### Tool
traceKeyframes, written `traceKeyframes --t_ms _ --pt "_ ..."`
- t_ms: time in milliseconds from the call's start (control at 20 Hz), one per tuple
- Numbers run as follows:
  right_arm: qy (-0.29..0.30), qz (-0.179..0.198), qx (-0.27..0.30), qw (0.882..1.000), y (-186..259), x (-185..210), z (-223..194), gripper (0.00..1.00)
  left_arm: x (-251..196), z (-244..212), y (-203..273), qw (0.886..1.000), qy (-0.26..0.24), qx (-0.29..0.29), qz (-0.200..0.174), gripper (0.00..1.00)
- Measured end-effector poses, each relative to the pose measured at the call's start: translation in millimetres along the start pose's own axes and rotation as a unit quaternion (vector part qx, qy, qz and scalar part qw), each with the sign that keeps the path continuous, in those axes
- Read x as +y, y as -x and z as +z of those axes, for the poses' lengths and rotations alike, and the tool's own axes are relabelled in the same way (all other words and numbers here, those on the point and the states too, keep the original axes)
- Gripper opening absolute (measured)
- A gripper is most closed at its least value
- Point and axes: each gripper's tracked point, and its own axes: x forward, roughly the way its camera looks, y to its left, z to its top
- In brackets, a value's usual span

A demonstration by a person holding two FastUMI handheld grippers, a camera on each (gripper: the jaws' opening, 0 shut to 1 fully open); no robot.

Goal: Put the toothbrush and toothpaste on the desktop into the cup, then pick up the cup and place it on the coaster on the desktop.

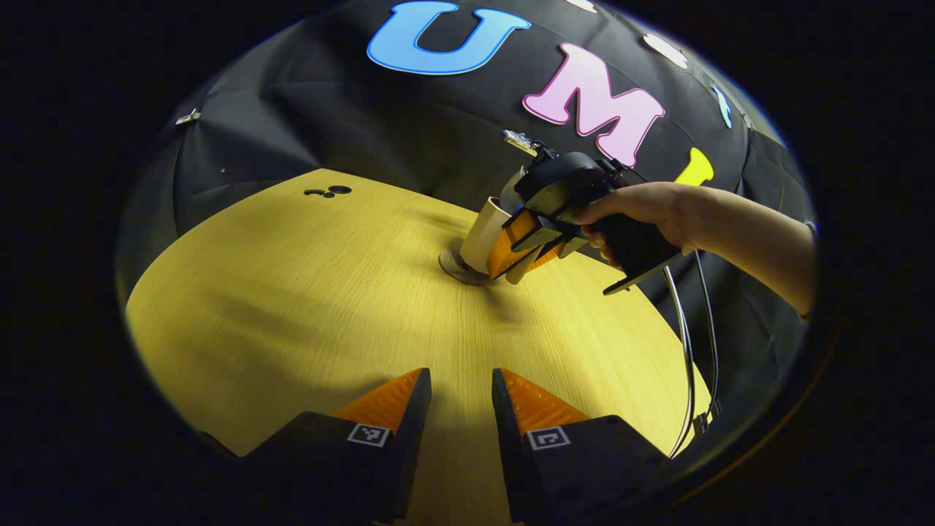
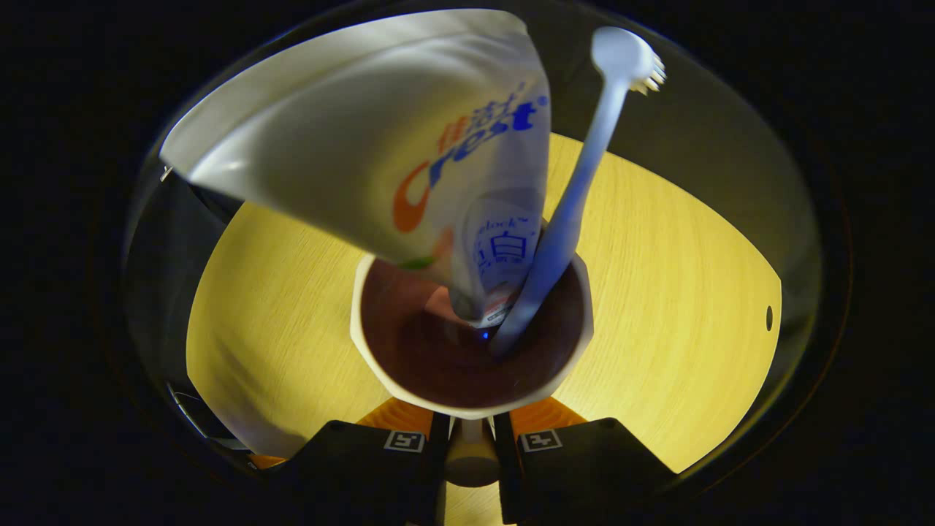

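In the left gripper view, centre right, your right gripper (image 1: 520, 252) clamps the handle of the cream ceramic cup (image 1: 483, 235), tilted over the round brown coaster (image 1: 454, 266) on the yellow wooden desktop (image 1: 292, 307). Your left gripper (image 1: 462, 398) sits at bottom centre, narrowly parted, holding nothing. In the right gripper view, the white toothpaste tube (image 2: 409, 161) and pale blue toothbrush (image 2: 577, 197) lean inside the cup. Let go while it tilts and the top-heavy load could tip the cup off the coaster.
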Motion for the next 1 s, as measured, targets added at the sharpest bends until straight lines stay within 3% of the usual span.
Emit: traceKeyframes --t_ms 100,150,600,650,700,1000 --pt "0.009 -0.003 0.002 1.0 -7.1 8.2 1.8 0.33 3.0 0.8 2.2 1.0 0.003 0.0 0.0 0.58" --pt "0.01 -0.005 0.003 1.0 -10.0 10.6 2.6 0.33 5.0 -0.8 3.6 1.0 0.004 0.0 0.002 0.54" --pt "0.013 -0.017 0.007 1.0 -9.4 13.9 2.7 0.35 17.4 -1.7 12.2 1.0 0.019 0.0 0.008 0.54" --pt "0.011 -0.017 0.006 1.0 -8.2 13.5 3.2 0.31 18.4 -2.4 13.1 1.0 0.019 0.001 0.009 0.54" --pt "0.01 -0.019 0.004 1.0 -6.8 13.0 3.7 0.41 19.1 -1.7 14.7 1.0 0.019 0.002 0.009 0.54" --pt "0.01 -0.019 -0.028 0.999 24.4 16.0 9.0 0.52 17.2 4.1 30.6 1.0 0.01 0.004 0.009 0.54"
